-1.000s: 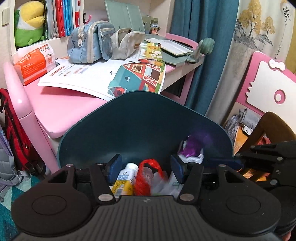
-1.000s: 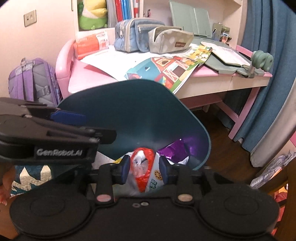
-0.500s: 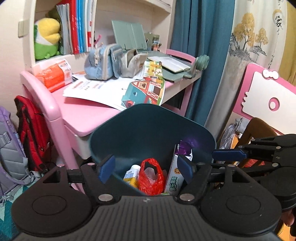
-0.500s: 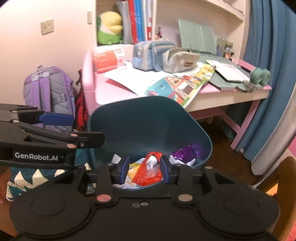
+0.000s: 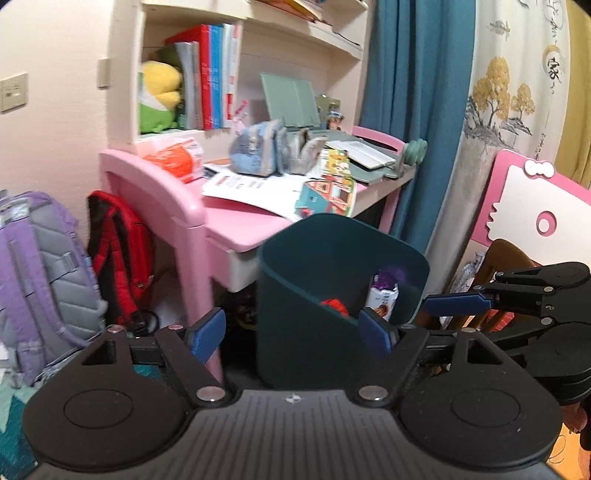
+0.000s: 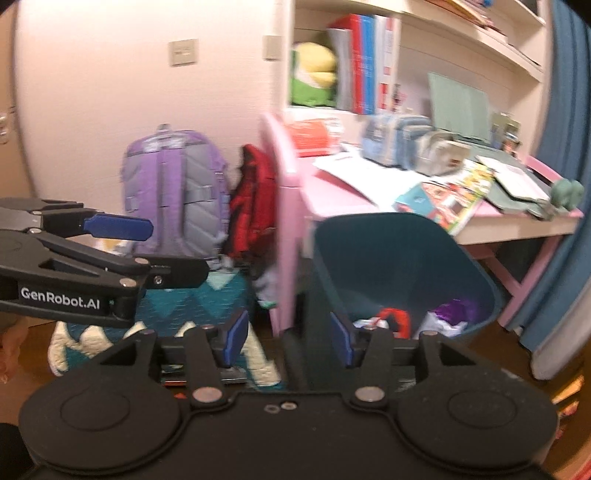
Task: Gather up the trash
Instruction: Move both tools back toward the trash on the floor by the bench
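Two grippers, both empty, face a teal bin of trash.
The left gripper has just been spreading its jaws and they stand wide, nothing between the pads; the right gripper has likewise just been opening, its jaws apart and bare. The bin stands on the floor just in front of the pink desk. Inside the bin lie a red bag and a purple wrapper. Left of the bin, two backpacks lean by the desk.

A child's study corner

A pink table stood against a pale wall, beside blue curtains and shelves.
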`<state>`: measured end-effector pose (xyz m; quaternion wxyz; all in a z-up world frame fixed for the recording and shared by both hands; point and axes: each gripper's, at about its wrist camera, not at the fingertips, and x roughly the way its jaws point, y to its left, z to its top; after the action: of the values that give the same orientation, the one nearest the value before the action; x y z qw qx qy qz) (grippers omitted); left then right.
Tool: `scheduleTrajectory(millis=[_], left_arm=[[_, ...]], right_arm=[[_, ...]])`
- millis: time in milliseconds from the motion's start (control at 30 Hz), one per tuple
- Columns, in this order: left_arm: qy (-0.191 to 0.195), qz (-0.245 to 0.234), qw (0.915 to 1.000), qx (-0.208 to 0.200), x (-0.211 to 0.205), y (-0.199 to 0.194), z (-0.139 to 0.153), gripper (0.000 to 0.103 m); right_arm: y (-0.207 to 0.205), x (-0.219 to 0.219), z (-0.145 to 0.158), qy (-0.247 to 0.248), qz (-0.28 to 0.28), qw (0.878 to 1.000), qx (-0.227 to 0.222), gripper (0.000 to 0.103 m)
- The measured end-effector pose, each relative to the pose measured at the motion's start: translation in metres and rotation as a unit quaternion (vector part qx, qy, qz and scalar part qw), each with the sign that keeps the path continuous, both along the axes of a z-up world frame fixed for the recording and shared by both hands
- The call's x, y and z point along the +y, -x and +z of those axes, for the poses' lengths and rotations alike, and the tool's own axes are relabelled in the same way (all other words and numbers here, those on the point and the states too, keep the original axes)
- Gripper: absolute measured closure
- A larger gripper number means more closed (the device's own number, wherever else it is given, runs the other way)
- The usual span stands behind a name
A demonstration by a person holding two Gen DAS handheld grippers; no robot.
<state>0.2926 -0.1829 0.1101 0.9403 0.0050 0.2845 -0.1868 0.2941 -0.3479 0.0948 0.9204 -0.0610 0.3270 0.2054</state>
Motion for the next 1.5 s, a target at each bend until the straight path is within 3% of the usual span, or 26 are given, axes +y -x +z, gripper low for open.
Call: scheduleTrajectory(millis=[333, 633, 767, 833, 1033, 1267, 1500], left_arm=[[0.002, 0.050, 0.9987, -0.002, 0.084, 0.063, -0.016, 0.023], [0.010, 0.102, 0.9946, 0.018, 0.166, 0.105, -0.056, 0.019], [0.014, 0.133, 0.9907, 0.028, 0.203, 0.118, -0.080, 0.003], [0.018, 0.147, 0.9885, 0.028, 0.221, 0.125, -0.093, 0.002], [0.032, 0.189, 0.9805, 0.041, 0.273, 0.136, -0.143, 0.000], [0.055, 0.222, 0.9695, 0.087, 0.321, 0.133, -0.216, 0.000], [0.038, 0.211, 0.9652, 0.150, 0.350, 0.111, -0.291, 0.000]], right_arm=[[0.041, 0.087, -0.017, -0.003, 0.094, 0.996, 0.009, 0.050], [0.060, 0.177, -0.057, -0.001, 0.178, 0.983, 0.049, 0.047], [0.063, 0.208, -0.080, 0.007, 0.199, 0.977, 0.072, 0.047], [0.064, 0.221, -0.092, 0.015, 0.206, 0.975, 0.080, 0.047], [0.058, 0.249, -0.137, 0.024, 0.215, 0.972, 0.096, 0.047], [0.032, 0.280, -0.207, 0.018, 0.203, 0.971, 0.122, 0.046], [-0.001, 0.311, -0.283, 0.014, 0.176, 0.968, 0.177, 0.046]])
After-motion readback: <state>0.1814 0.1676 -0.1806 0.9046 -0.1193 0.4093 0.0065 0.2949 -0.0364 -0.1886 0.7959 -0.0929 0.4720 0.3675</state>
